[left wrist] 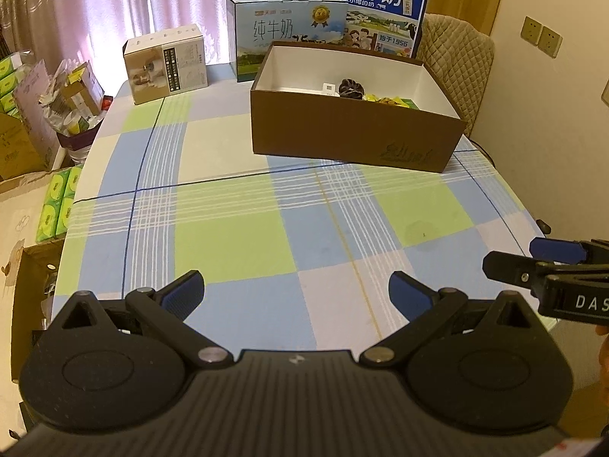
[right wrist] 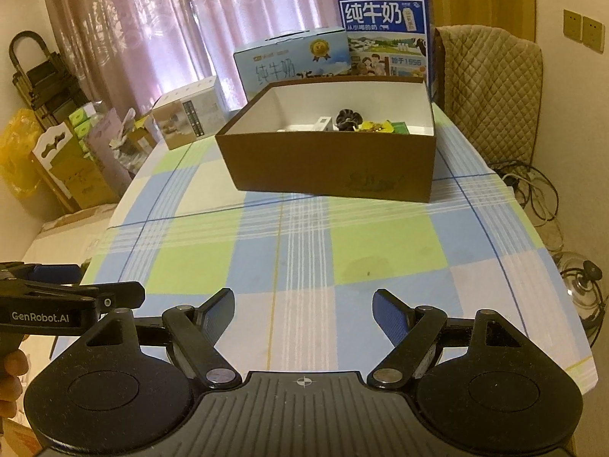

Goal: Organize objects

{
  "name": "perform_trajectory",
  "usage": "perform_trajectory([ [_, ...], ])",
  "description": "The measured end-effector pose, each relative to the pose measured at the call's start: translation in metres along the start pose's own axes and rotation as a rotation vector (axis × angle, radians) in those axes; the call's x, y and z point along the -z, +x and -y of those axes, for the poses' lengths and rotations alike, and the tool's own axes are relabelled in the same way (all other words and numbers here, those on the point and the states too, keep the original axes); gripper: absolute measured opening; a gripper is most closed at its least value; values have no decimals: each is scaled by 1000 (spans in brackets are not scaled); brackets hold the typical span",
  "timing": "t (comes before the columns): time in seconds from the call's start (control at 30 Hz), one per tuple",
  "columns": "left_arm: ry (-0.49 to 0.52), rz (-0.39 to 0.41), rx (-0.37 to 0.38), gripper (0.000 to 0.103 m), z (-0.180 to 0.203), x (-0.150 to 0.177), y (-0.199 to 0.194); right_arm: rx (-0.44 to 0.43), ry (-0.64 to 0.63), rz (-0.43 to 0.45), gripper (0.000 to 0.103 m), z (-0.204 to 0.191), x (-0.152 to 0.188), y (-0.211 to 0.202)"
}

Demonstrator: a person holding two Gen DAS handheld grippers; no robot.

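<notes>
A brown open box (left wrist: 354, 137) (right wrist: 331, 163) stands at the far side of the checked tablecloth (left wrist: 247, 228) (right wrist: 304, 251). Inside it lie a small white item (left wrist: 329, 88) (right wrist: 323, 122), a dark round object (left wrist: 351, 87) (right wrist: 348, 118), a yellow packet (left wrist: 384, 99) (right wrist: 375, 126) and a green one (right wrist: 399, 127). My left gripper (left wrist: 296, 289) is open and empty over the near table. My right gripper (right wrist: 303, 306) is open and empty too, beside it. Each shows at the edge of the other's view.
Two blue milk cartons (left wrist: 285, 34) (left wrist: 384, 15) and a beige carton (left wrist: 167, 63) stand behind the box. A quilted chair (left wrist: 456, 61) (right wrist: 495, 95) is at the back right. Boxes and green tissue packs (left wrist: 57, 205) crowd the floor left. Cables (right wrist: 533, 190) lie at the right.
</notes>
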State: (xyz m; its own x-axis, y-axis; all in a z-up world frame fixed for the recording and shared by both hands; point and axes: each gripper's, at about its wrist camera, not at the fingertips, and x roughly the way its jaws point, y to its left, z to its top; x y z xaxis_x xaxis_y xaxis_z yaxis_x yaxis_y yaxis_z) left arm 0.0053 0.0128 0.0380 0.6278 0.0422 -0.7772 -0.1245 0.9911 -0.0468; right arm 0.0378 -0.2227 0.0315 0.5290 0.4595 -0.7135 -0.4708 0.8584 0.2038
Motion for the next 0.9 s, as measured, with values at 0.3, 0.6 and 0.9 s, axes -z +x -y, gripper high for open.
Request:
perform_trajectory([
  [0.3,1,-10,9,102,-4,0,5,7,2,-24,77,-4,4,6],
  [0.6,6,-16,19,102,-1,-4,12,14,7,-36,77,2,0,11],
  [0.9,9,-25,22,102,8,-11,23,15,16,-57,77,14,-7,20],
])
